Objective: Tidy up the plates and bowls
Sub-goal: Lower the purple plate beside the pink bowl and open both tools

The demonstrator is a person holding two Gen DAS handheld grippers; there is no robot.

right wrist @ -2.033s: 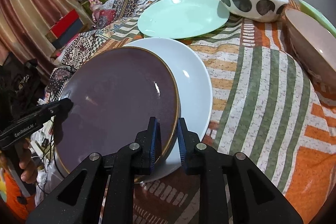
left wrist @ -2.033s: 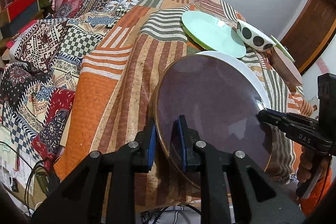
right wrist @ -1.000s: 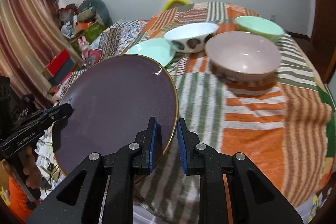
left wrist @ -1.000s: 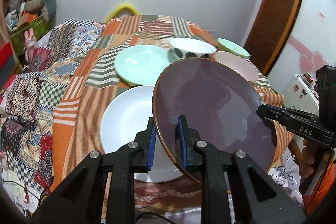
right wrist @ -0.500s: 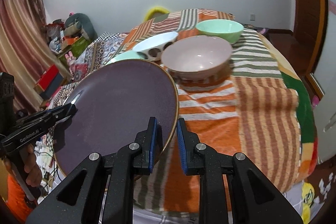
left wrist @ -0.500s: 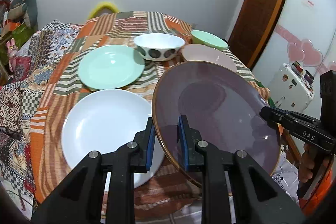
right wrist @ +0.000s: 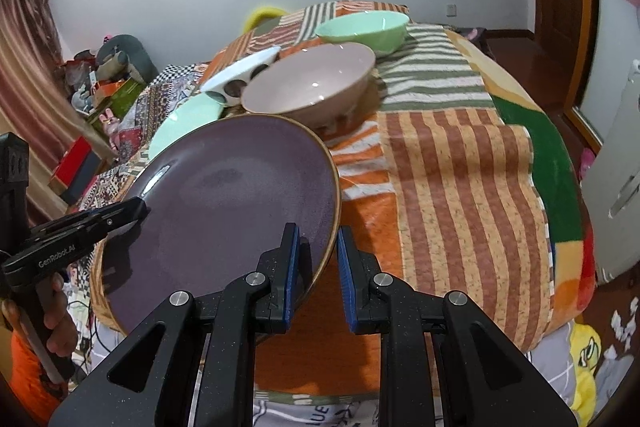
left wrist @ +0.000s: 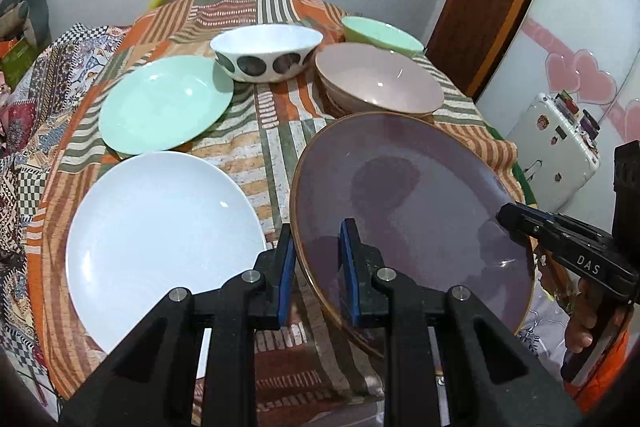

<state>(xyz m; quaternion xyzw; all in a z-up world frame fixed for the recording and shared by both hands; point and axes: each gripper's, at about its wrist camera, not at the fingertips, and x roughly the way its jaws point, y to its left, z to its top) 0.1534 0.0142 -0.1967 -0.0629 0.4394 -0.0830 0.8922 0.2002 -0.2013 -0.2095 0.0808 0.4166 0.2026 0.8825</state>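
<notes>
The patchwork blanket (left wrist: 280, 131) covers the whole surface and carries everything else; on it lie the white plate (left wrist: 160, 227) at the near left, the mint plate (left wrist: 164, 103) beyond it, the pink bowl (left wrist: 380, 83), the spotted bowl (left wrist: 266, 53) and the mint bowl (left wrist: 380, 31) at the far side; above its near right part the purple plate (left wrist: 412, 207) is held in the air, tilted, clear of the white plate beside it; the left gripper (left wrist: 318, 263) pinches its near rim, and the right gripper (right wrist: 318, 259) is pressed onto the opposite rim; to set it down well, I judge both hands should level the plate first, lower together at one pace, keep the far rim off the pink bowl, and let go only once the base rests flat, since glazed rims can slip in narrow pads.
</notes>
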